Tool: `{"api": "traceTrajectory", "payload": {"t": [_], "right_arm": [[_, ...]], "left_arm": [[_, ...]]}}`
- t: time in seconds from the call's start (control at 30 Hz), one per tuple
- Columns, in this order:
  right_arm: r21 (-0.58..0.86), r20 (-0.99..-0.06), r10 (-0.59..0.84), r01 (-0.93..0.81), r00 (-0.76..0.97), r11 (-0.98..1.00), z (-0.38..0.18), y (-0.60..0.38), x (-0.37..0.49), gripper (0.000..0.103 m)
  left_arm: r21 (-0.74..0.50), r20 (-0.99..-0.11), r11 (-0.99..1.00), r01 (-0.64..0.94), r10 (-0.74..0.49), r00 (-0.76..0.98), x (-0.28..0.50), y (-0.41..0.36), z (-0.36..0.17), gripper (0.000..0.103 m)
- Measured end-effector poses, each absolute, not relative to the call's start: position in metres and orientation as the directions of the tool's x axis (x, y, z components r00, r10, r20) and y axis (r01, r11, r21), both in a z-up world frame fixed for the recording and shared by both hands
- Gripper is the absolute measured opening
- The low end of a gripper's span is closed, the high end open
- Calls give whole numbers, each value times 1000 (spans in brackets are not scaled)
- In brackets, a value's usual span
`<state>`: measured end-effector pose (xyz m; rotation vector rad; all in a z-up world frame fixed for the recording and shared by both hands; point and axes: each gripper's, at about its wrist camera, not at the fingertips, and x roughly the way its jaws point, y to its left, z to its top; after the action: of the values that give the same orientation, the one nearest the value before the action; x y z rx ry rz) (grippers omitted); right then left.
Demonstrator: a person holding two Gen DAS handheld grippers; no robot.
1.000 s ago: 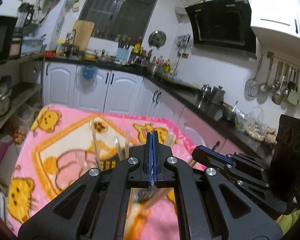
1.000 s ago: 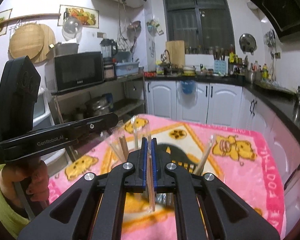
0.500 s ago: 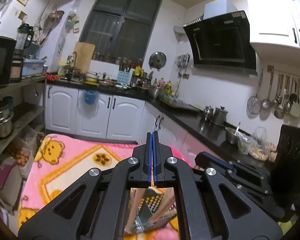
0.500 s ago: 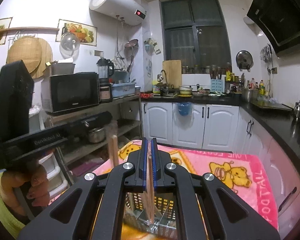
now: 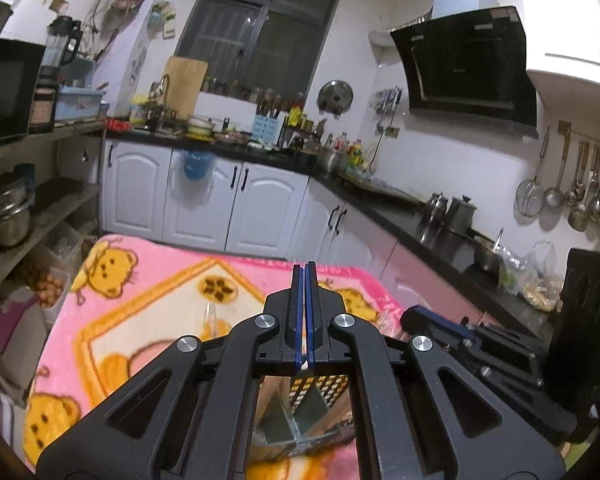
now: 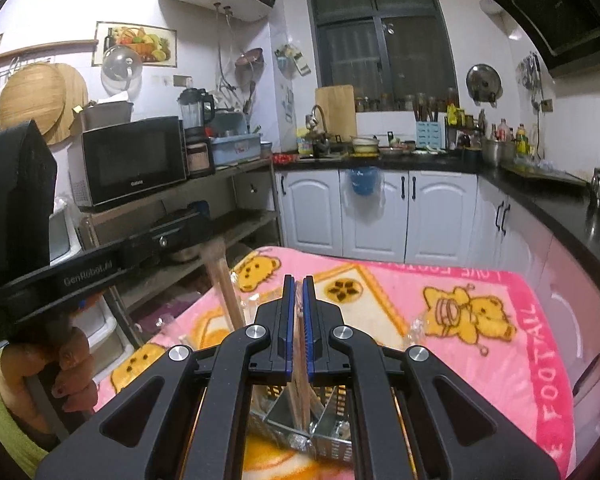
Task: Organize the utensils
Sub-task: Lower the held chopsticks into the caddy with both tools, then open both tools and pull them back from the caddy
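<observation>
In the left wrist view, no writing could be read. The left gripper had its blue-lined fingers pressed together, with a thin pale sliver just showing at their base; whether they pinched something I cannot tell. Below them stood the metal utensil holder, perforated and split by dividers, near the blanket's near edge. The pink bear-printed blanket lay bare toward its far edge and left side. The right gripper reached in from the right, just beside the holder.

In the right wrist view, "GenRobot.AI" showed on the left gripper's side, and "FOOTBALL" and "LOVE" ran along the blanket's pink border. The right gripper was nearly closed, a pair of wooden chopsticks held in the narrow gap and running down into the utensil holder. Another wooden stick rose tilted at the left, beside the left gripper. The blanket's far and right parts lay open.
</observation>
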<state>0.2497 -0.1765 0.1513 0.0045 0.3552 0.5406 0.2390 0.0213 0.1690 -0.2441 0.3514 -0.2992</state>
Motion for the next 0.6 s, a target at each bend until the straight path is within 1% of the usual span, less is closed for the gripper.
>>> {"api": "traceTrajectory", "payload": {"t": [0.17, 0.23, 0.3, 0.43, 0.57, 0.6], "right_arm": [[118, -350, 500, -492, 792, 863, 143, -182, 250, 5], [121, -359, 496, -487, 791, 865, 140, -183, 250, 8], [126, -362, 489, -478, 794, 869, 137, -186, 247, 21], [132, -365, 481, -467, 797, 874, 133, -192, 242, 24], [136, -375, 471, -455, 798, 880, 128, -198, 235, 34], [134, -380, 469, -454, 798, 881, 126, -199, 232, 35]], "left_arm": [[-287, -334, 928, 239, -331, 883, 236, 22, 156, 0], [-289, -342, 927, 237, -331, 879, 233, 23, 152, 3], [-284, -353, 930, 233, -327, 876, 230, 23, 148, 13], [-286, -367, 930, 229, -327, 871, 222, 24, 143, 17], [-277, -377, 933, 228, -324, 868, 211, 25, 138, 30], [-278, -379, 933, 229, -326, 866, 209, 24, 137, 32]]}}
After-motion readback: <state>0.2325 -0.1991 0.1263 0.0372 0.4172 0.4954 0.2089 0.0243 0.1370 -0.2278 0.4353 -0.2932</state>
